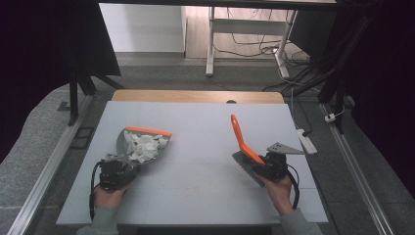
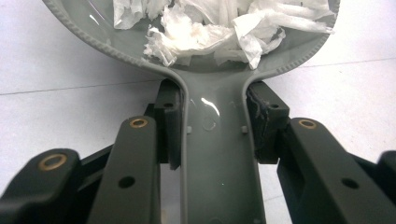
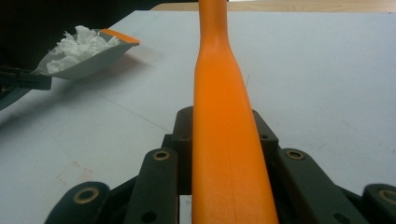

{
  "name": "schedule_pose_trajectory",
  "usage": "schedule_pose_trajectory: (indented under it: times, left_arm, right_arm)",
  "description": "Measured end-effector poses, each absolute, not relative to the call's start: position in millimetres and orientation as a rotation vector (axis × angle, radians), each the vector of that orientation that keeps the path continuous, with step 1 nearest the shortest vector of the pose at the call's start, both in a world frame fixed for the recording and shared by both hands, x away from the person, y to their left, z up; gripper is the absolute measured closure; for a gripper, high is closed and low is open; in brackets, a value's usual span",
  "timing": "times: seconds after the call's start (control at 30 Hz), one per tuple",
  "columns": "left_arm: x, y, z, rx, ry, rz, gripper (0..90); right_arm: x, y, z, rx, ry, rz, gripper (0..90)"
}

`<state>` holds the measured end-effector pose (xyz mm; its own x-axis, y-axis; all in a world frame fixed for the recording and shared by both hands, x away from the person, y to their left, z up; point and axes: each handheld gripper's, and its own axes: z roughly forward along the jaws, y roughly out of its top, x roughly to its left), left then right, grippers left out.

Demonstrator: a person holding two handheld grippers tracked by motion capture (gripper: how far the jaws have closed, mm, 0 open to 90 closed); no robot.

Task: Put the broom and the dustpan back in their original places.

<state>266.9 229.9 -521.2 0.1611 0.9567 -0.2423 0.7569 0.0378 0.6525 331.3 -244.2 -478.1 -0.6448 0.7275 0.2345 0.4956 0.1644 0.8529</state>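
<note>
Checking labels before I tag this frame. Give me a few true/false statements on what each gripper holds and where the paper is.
1. The left gripper is shut on the grey dustpan's handle. True.
2. The dustpan is empty. False: crumpled white paper scraps lie in it.
3. The right gripper is shut on the orange brush handle. True.
4. The brush rests inside the dustpan. False: the two are apart, at opposite sides of the table.
5. Paper scraps are scattered on the table between the grippers. False: the scraps seen are all in the dustpan.
</note>
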Motion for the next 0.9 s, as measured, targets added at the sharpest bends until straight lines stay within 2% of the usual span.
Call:
schedule_pose_trajectory:
  times: [0.9]
  left_arm:
    - [278,216,-535,1.769,1.730,0.356,60.7]
  right_arm:
    - [350,-246,-507,1.387,2.266,1.333,70.3]
